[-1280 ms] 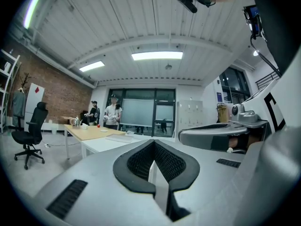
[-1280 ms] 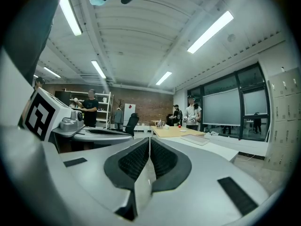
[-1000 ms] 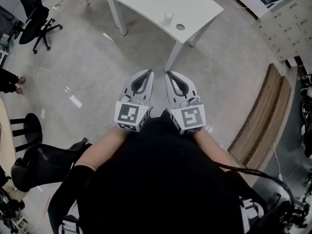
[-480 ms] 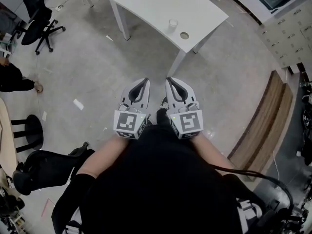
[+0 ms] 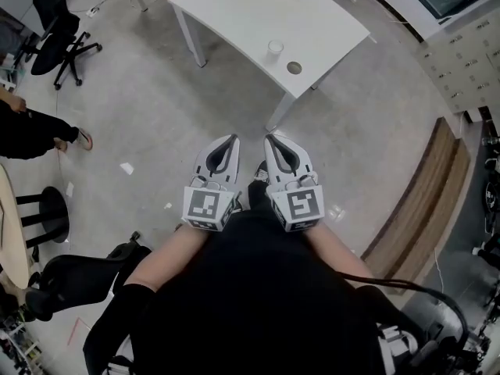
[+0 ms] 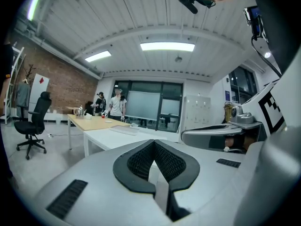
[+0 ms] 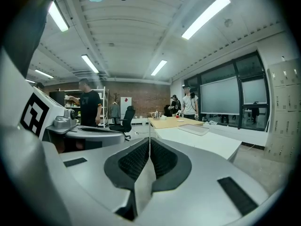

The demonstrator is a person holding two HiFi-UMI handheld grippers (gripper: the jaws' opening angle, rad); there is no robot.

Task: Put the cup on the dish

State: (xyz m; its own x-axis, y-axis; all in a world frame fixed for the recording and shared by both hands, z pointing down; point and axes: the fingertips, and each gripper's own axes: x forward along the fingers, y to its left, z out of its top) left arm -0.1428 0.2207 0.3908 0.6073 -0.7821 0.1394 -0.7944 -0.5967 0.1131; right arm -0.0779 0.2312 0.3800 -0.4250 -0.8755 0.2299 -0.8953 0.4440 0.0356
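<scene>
Task not yet begun — the cup (image 5: 274, 48) stands on the far white table (image 5: 234, 10), just left of the dish (image 5: 294, 67) and apart from it, while the left gripper (image 5: 232, 139) and right gripper (image 5: 270, 139), both closed on nothing, are held near the body, well apart from the table.

White table (image 5: 234, 6), white cup (image 5: 274, 48), dull grey dish (image 5: 294, 67), pale grey floor (image 5: 156, 108), black office chair (image 5: 56, 42), black stool (image 5: 51, 213)
</scene>
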